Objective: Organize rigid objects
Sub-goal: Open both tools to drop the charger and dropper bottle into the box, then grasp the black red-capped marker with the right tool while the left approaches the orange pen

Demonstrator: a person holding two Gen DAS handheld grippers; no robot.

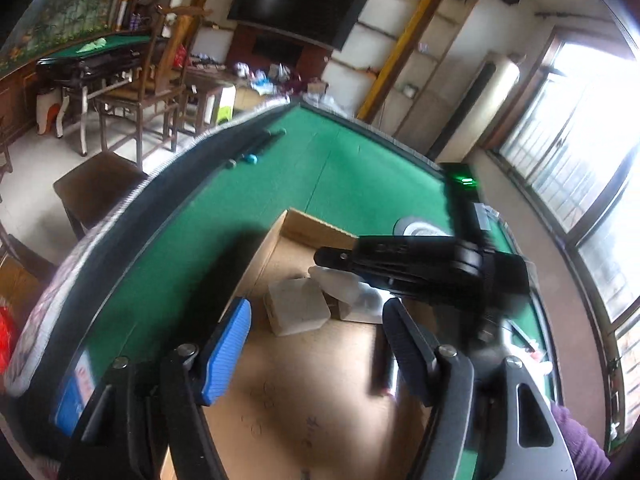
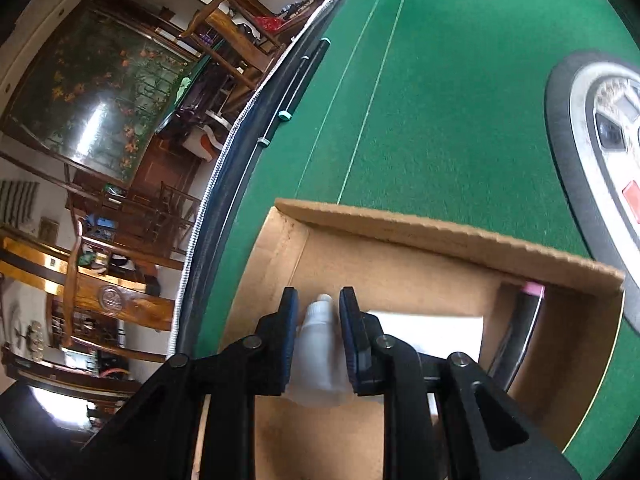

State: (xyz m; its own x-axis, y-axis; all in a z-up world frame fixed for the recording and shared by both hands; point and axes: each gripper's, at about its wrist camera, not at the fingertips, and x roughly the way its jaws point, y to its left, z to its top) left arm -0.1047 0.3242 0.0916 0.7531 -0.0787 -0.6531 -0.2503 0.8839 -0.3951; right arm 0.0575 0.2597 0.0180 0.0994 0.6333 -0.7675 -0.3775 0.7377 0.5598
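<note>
Shallow brown cardboard box (image 2: 452,236) on green felt table (image 2: 460,100). Right gripper (image 2: 319,336): fingers pinching small translucent white plastic bottle (image 2: 320,354), cap pointing forward between the pads, over the box floor. White rectangular block (image 1: 296,306) on box floor, ahead of left gripper (image 1: 316,336), fingers spread, holding nothing

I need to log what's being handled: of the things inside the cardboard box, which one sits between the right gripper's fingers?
The small translucent white plastic bottle, capped end pointing away, between the right gripper fingers. The white rectangular block and the pink-tipped dark pen lie apart to the side.
</note>
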